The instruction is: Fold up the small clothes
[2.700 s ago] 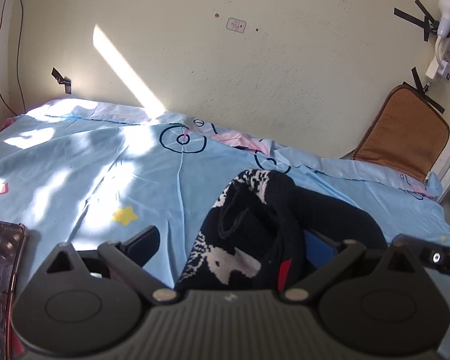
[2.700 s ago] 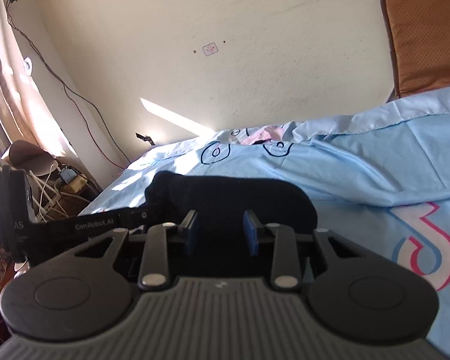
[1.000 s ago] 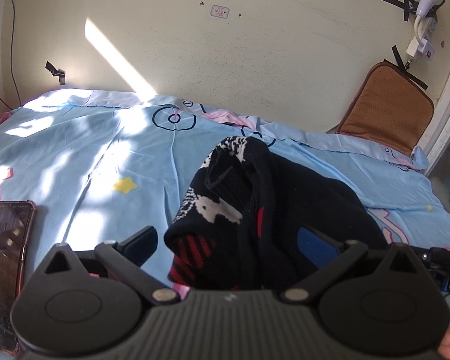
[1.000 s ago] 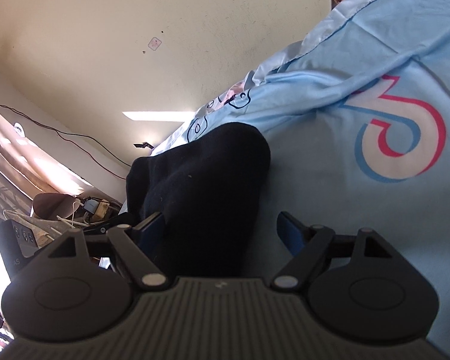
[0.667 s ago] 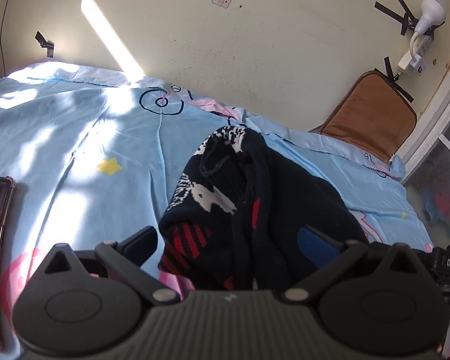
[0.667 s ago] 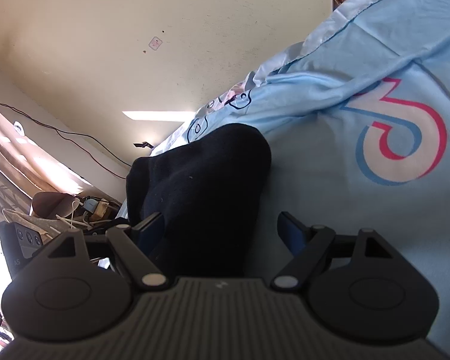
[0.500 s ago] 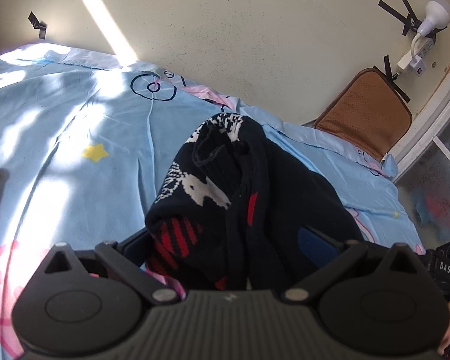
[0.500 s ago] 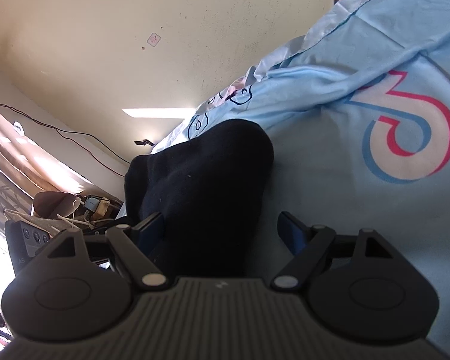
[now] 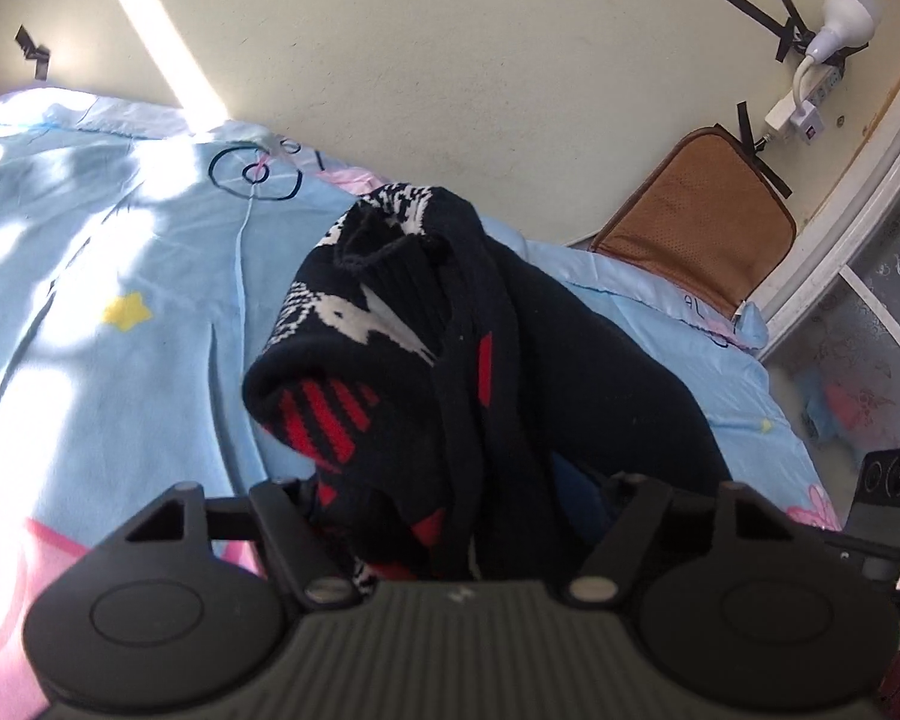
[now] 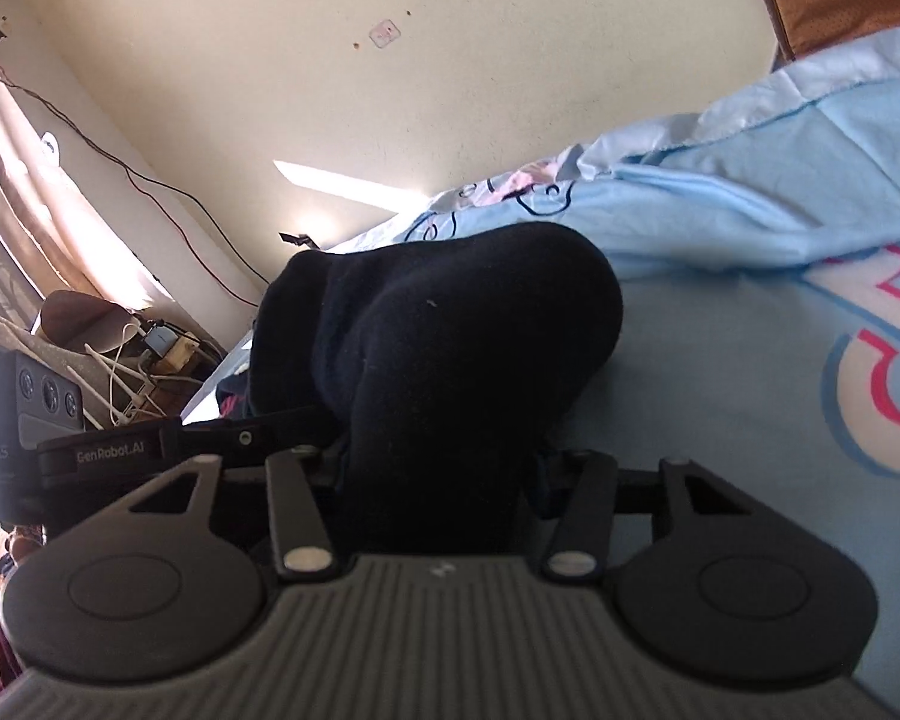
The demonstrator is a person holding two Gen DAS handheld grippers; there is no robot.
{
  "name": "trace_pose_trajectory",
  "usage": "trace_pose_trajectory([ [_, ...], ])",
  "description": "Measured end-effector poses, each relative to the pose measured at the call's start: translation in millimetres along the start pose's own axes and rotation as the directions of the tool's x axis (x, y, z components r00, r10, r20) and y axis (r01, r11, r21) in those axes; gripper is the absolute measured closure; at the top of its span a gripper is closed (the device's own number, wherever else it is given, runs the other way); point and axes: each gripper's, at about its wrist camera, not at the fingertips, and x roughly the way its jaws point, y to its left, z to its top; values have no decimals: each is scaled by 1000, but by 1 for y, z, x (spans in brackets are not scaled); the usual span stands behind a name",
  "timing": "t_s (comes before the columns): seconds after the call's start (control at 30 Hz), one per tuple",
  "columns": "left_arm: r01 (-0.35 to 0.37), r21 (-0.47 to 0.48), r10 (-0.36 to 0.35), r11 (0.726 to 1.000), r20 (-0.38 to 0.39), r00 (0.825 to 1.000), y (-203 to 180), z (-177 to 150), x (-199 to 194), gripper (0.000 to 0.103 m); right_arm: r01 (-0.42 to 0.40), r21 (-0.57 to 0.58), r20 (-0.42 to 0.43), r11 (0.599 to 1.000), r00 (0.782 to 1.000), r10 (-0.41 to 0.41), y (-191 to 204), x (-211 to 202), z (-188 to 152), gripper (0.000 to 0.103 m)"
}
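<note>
room: a bed (image 9: 90, 252) with a light blue printed sheet stands against a cream wall (image 9: 450, 90), sun falling across both.
left hand-held gripper (image 9: 450, 498): nearest in its own view; the jaws are drawn in around the near edge of the black knit sweater (image 9: 450, 348), clenched on a thick bunch of it.
right hand-held gripper (image 10: 438, 468): the jaws close on the plain black side of the sweater (image 10: 438, 348), pinching a fat roll of knit.
sweater: bunched in a heap between the two tools, resting on the bed; red stripes and a white pattern show on the left side, the collar lies farther off.
beyond: a brown cushion (image 9: 696, 210) leans on the wall at the bed's far right corner, with a lamp (image 9: 840, 18) taped above.
risk: each jaw seems to hold several layers, so a lift could drag the whole heap instead of one edge, and the fold would come out crooked.
risk: thick knit may slip from a partial pinch if the hands pull apart quickly.
</note>
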Motion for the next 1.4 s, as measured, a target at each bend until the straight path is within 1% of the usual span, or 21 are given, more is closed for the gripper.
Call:
trace_pose_trajectory([
  [0.03,10,21,-11,1000,12,1000,-7,7,0,37,6,-36,31,999,999,-5,5,-2,5,54],
  [0.1,23,65,-25,998,40,999,-20,23,3,37,-4,-61,91,998,996,10,7,-7,19,55],
  [0.17,34,105,-41,994,66,997,-33,46,13,37,11,-106,164,994,986,7,6,-13,40,55],
  [0.23,38,134,-50,990,86,995,-42,70,30,37,40,-154,210,987,978,-6,1,-14,63,55],
  [0.33,23,168,-40,985,103,994,-50,105,70,37,81,-167,257,983,966,-36,-24,-3,102,55],
  [0.47,1,148,-10,989,61,998,-44,136,143,37,130,-128,243,983,965,-96,-72,28,142,55],
  [0.53,-34,134,32,990,18,999,-39,137,179,38,150,-92,197,984,972,-129,-99,51,153,55],
  [0.57,-67,138,68,988,-6,998,-37,134,196,38,160,-73,173,984,974,-145,-111,61,156,55],
  [0.6,-105,153,108,983,-15,994,-36,129,207,36,176,-43,140,983,976,-169,-127,73,156,53],
  [0.63,-126,173,127,977,4,992,-37,123,213,29,191,-13,121,981,975,-188,-140,82,153,47],
  [0.7,-161,215,149,963,69,986,-42,112,211,24,179,24,115,983,977,-181,-149,83,151,41],
  [0.77,-191,212,177,959,81,981,-43,109,209,21,177,-2,124,984,977,-175,-149,79,150,39],
  [0.83,-218,189,206,957,81,975,-45,109,204,15,189,25,128,982,973,-190,-153,78,148,29],
  [0.87,-245,186,232,951,87,969,-48,108,199,15,198,24,146,980,969,-200,-152,75,148,28],
  [0.93,-312,209,291,927,128,948,-57,101,182,15,237,36,166,971,956,-240,-146,65,146,23],
  [1.03,-395,245,357,886,185,916,-71,89,155,10,253,48,184,966,949,-258,-131,44,140,23],
  [1.07,-404,246,363,881,197,911,-74,83,145,10,255,46,188,966,947,-259,-125,36,135,23],
  [1.13,-416,235,375,878,201,905,-80,71,128,8,274,28,186,961,944,-274,-111,21,120,22],
  [1.23,-424,220,385,879,200,901,-84,52,108,8,324,1,187,946,929,-318,-90,-1,90,21],
  [1.33,-443,221,403,869,204,892,-90,27,89,6,345,26,191,938,920,-343,-74,-27,54,20],
  [1.4,-441,219,406,870,190,894,-93,11,80,6,337,49,204,940,918,-339,-67,-46,29,18],
])
